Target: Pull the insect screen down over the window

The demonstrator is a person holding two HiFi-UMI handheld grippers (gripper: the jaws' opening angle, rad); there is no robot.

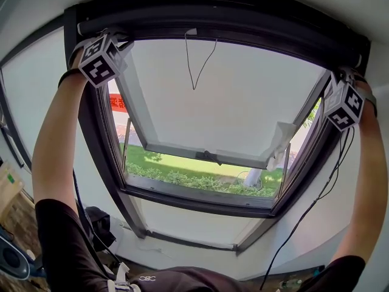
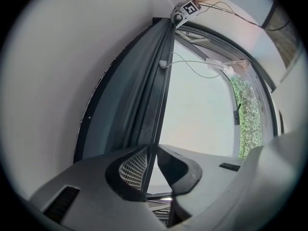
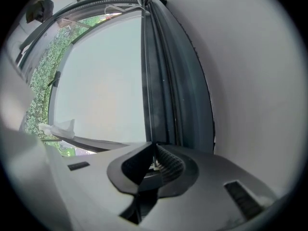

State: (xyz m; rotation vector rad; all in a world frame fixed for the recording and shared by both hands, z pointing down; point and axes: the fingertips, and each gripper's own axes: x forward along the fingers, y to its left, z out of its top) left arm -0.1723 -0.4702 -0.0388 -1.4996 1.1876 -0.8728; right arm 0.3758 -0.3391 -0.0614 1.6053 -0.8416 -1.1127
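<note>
insect screen [image 1: 243, 18]: rolled up at top of window [image 1: 97, 140]
left tongs [image 2: 155, 150]: pinching pull bar [image 2: 162, 83], left end
right tongs [image 3: 154, 152]: pinching it, right end
handling: bar stiff, mesh light (probably sprung); hold the bar, pull level

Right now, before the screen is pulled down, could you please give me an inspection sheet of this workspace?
surface: no table; the work is high up at the window frame.
job's things: screen bar at the top, screen not yet down; pull cord hangs from its middle; sash open outward.
clutter: white scrap at the sash corner; dark bag on the floor.
grippers: left gripper and right gripper each closed on one end of the screen bar.
cables: cable hangs down from the right gripper.
surroundings: grass and a red sign outside.
</note>
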